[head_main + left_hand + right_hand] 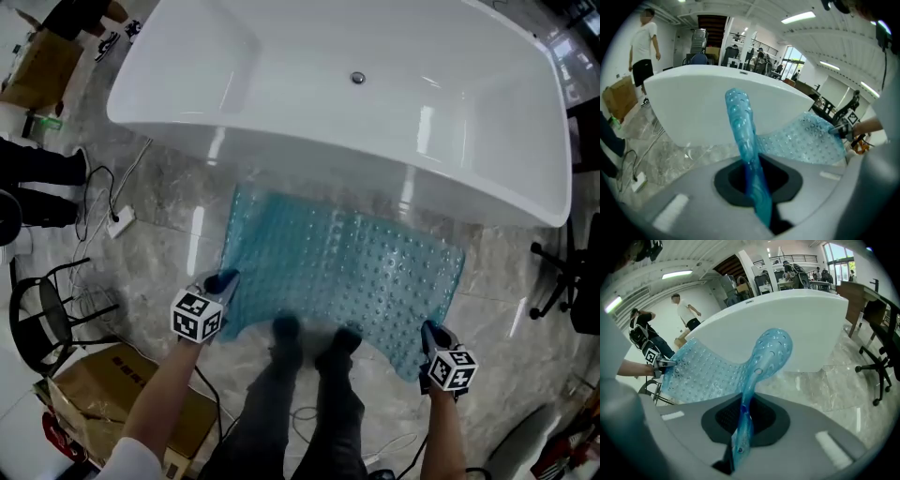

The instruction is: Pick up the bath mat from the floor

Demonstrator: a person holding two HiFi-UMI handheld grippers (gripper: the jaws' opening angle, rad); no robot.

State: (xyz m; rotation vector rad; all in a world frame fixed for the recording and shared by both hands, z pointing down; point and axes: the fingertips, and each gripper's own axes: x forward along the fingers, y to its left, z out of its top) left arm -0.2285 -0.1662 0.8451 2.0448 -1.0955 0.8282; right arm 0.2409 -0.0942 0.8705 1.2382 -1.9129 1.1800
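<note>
The left claw (pixel 223 281) is clamping the lower-left corner of the translucent blue, bubble-studded plastic bath mat (pixel 347 258), while the right claw (pixel 429 330) is clamping its lower-right corner. The mat is spreading between them at the centre of the head view, just below the white oval bathtub (pixel 356 103), over the grey marble floor (pixel 169 206).

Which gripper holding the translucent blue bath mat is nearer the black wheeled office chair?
The right gripper: the office chair stands past its bath mat corner, opposite the left gripper.
</note>
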